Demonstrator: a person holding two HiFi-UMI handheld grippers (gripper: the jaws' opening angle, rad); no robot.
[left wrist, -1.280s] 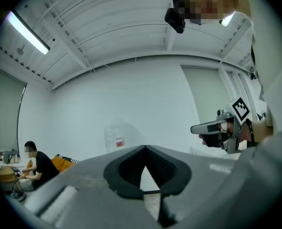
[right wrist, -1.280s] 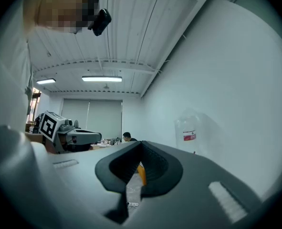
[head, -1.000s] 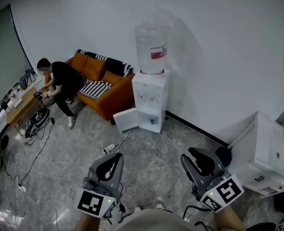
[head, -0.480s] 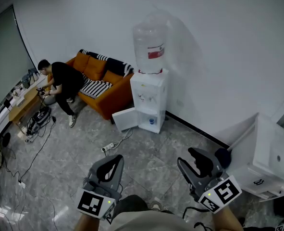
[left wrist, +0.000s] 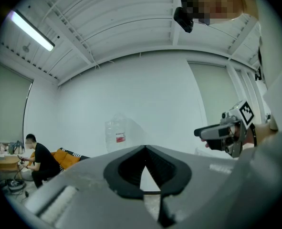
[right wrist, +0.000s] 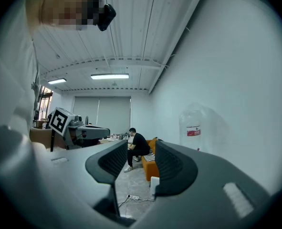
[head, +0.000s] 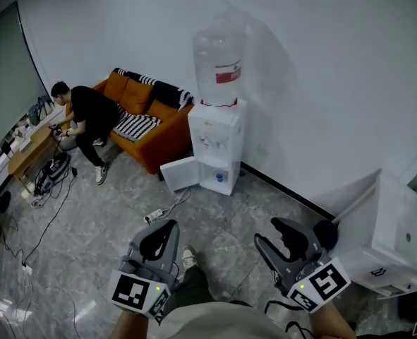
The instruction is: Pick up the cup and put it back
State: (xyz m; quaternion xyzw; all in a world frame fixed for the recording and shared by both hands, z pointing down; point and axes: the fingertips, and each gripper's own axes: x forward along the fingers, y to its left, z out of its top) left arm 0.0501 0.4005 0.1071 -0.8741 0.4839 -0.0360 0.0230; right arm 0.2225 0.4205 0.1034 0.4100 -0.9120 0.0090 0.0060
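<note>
Tongs sit at the near edge of the head view, both pointing toward the far wall [head: 321, 83]: the left tongs [head: 171, 224] are pressed tip to tip with nothing in them, only a small gap showing lower down between their dark inner faces. The right tongs [head: 267, 230] stand moderately wide, having just been opening, with nothing between their jaws but the room beyond. Each carries its marker cube at the near end, the left cube [head: 134, 292] and the right cube [head: 319, 286]. The holder's shoe [head: 188, 255] shows on the grey floor [head: 102, 224] between the two. Far ahead a white dispenser [head: 215, 143] stands against the wall with a clear bottle [head: 217, 62] on top and its lower door [head: 179, 175] swung open to the left. A small blue thing [head: 221, 177] sits in the open lower compartment, too small to say whether it is the cup, and no view shows the cup for sure. A power strip [head: 153, 217] lies on the floor between the dispenser and the left tongs. Left of the dispenser is an orange sofa [head: 162, 141] with striped cushions, and a seated person [head: 88, 111] in black leans from it toward a low counter [head: 28, 154] at the far left, with cables [head: 53, 179] on the floor beside it. At the right a white cabinet [head: 395, 217] stands near the right tongs
</note>
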